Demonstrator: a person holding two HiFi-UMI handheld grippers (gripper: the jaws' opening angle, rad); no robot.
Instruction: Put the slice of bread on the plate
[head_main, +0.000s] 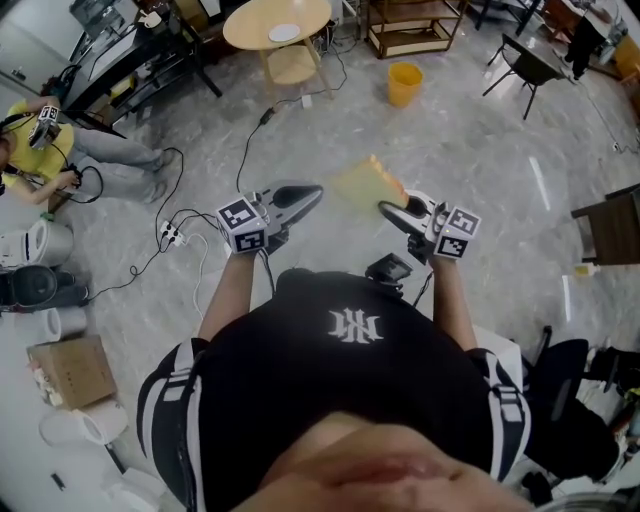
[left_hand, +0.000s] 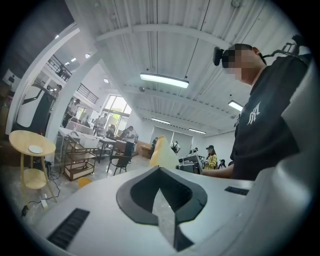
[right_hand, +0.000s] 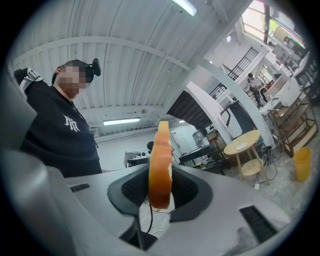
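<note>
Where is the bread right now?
In the head view, the slice of bread is in the air just right of middle, pinched in the right gripper above the floor; the plate sits far off on the round table.

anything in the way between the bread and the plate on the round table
Nothing visible does. The slice of bread is up in the right hand-held gripper; the plate lies on the round table across open floor, with only a cable low on the floor between.

A big lab room: cables (head_main: 241, 165) lie on the floor (head_main: 480, 170), with chairs (head_main: 525, 62), a cart (head_main: 412, 27) and desks (head_main: 125, 45) of gear.
</note>
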